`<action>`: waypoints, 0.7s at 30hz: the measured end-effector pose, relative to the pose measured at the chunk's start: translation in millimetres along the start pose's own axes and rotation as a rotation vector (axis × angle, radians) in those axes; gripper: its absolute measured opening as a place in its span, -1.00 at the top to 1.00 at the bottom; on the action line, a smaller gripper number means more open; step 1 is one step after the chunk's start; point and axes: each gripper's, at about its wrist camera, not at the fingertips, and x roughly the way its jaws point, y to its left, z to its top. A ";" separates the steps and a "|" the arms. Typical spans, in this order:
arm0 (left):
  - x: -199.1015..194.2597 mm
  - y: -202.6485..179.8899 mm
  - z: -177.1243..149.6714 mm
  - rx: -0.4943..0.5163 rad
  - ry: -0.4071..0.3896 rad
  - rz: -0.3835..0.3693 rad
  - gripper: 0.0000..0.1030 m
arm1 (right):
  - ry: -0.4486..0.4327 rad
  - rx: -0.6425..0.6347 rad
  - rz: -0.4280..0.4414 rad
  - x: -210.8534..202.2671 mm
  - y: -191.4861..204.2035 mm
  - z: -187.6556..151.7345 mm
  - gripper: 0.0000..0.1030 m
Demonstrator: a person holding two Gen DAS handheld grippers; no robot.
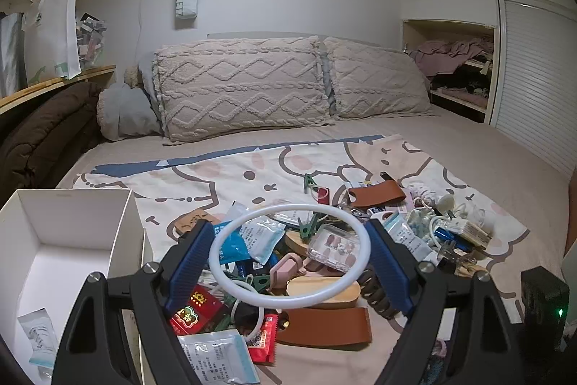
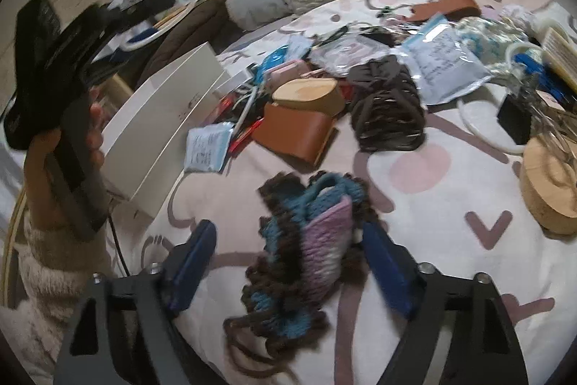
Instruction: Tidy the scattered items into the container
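1. White box (image 1: 72,226), the container, sits on the bed at 9 o'clock in the left wrist view, an open rectangular cardboard box with plain smooth walls; a clear-and-blue sachet (image 1: 38,338) lies on its floor in the near corner.
2. Left gripper (image 1: 288,262) grips a thin, smooth white plastic ring (image 1: 290,255), its ribbed blue pads (image 1: 387,262) pressed against the hoop at either side, so it is spread as wide as the ring.
3. The ring is up above the scattered pile (image 1: 324,240), at dead centre, just to the right of the box.
4. Under it: a glossy red packet (image 1: 196,311) at 7 o'clock, a flat tan leather strap (image 1: 326,325) at 6 o'clock, a rounded wooden piece (image 1: 324,291), and a clear case of pink press-on nails (image 1: 333,246).
5. Over to the right wrist view: right gripper (image 2: 286,262) is spread wide around a crocheted pouch (image 2: 310,251), fuzzy yarn in blue, lilac and dark brown with a ruffled edge. One pad touches its right side; the left pad stands off it.
6. The pouch lies on the cartoon-print sheet (image 2: 450,276), at 6 o'clock from the pile.
7. A dark brown woven piece (image 2: 387,110) sits at 12 o'clock, and a round wooden disc (image 2: 548,193) at 3 o'clock.
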 end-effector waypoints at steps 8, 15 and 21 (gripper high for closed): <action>-0.5 -0.9 -1.0 0.009 -0.003 0.010 -0.64 | 0.003 -0.091 -0.169 7.9 6.6 -3.0 -0.84; -3.0 1.8 -1.5 0.004 -0.012 0.019 -0.64 | 0.005 -0.112 -0.228 10.3 6.7 -4.1 -0.30; -4.2 5.5 -1.0 0.004 -0.013 0.032 -0.64 | 0.005 -0.171 -0.201 12.0 18.6 -7.0 0.14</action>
